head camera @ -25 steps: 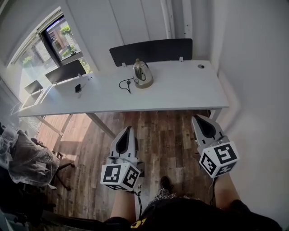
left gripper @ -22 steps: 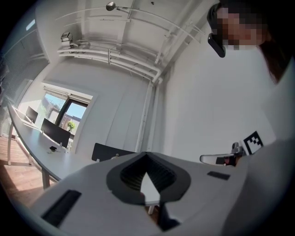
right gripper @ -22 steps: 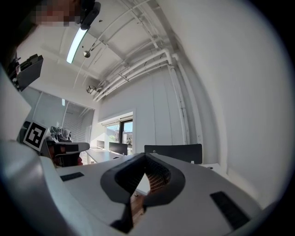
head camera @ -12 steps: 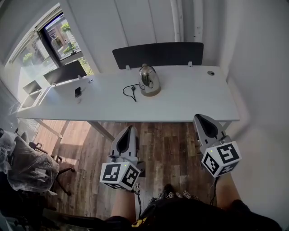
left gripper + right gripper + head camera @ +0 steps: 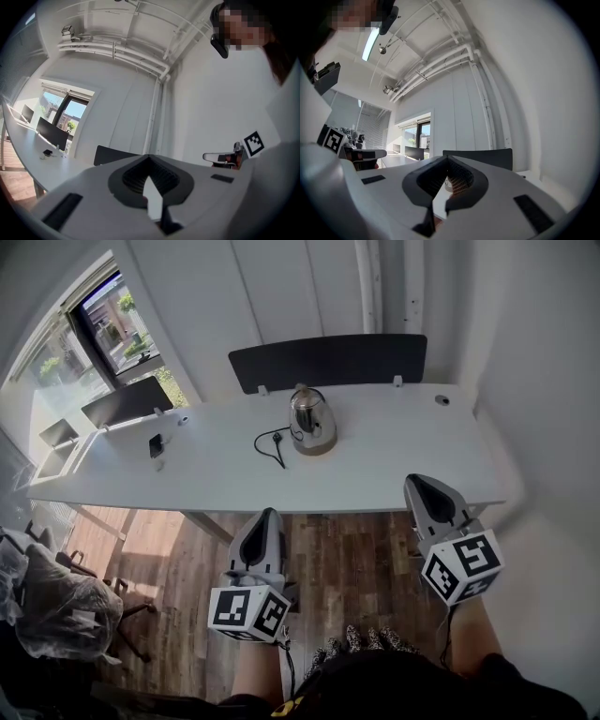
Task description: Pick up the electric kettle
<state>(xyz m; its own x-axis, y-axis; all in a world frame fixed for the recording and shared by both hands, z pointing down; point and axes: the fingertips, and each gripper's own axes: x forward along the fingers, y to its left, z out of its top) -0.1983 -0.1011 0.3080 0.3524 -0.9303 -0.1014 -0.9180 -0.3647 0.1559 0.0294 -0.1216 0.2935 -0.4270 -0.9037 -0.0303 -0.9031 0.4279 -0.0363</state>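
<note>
The steel electric kettle [image 5: 312,421] stands upright on its base in the middle of the long white desk [image 5: 394,456], with its black cord and plug [image 5: 274,442] lying to its left. My left gripper [image 5: 264,518] is held over the wooden floor just short of the desk's front edge, jaws shut and empty. My right gripper [image 5: 420,486] reaches the front edge nearer the desk's right end, also shut with nothing in it. Both are well short of the kettle. In the gripper views, the left gripper [image 5: 151,161] and right gripper [image 5: 447,161] point level at the far wall.
A black divider panel [image 5: 328,360] runs along the desk's back edge. A monitor [image 5: 117,402] and a phone [image 5: 156,445] sit at the desk's left. A plastic-covered chair [image 5: 52,582] stands on the floor at the left. A white wall [image 5: 553,427] closes the right side.
The person and both grippers have come closer to the desk. The kettle now sits lower and larger in the head view. Both jaws stay shut.
</note>
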